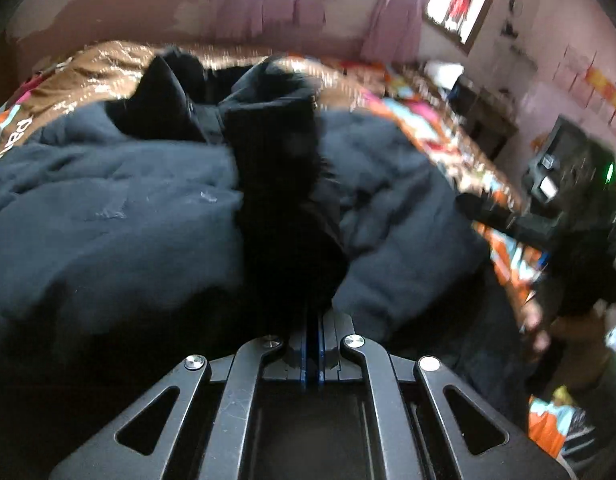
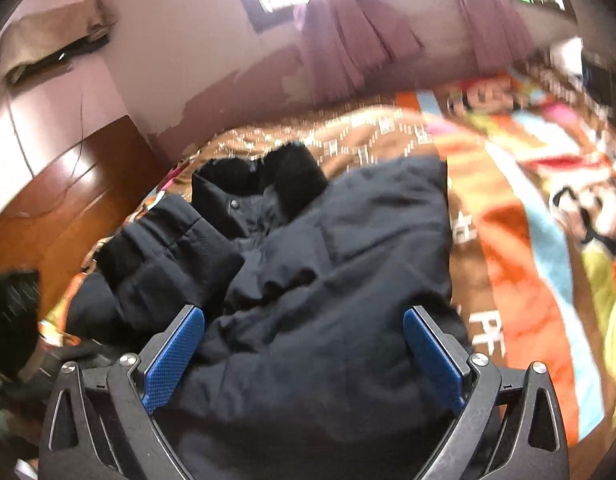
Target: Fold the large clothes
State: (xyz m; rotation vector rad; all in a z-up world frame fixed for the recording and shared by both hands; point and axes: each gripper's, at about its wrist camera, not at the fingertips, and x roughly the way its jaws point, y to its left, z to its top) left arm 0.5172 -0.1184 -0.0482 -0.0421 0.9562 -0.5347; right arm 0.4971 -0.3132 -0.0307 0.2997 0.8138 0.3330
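Clamped tight, the left gripper [image 1: 312, 320] is being held over a dark padded jacket [image 1: 107, 220], with a black fold of the garment pinched between its closed jaws. Blue pads [image 2: 173, 360] of the right gripper [image 2: 303, 360] are being kept wide apart above the near part of the jacket, nothing gripped. The jacket is lying spread across a bright patterned blanket [image 2: 528, 240], collar at the far end, beneath pink curtains [image 2: 348, 40].
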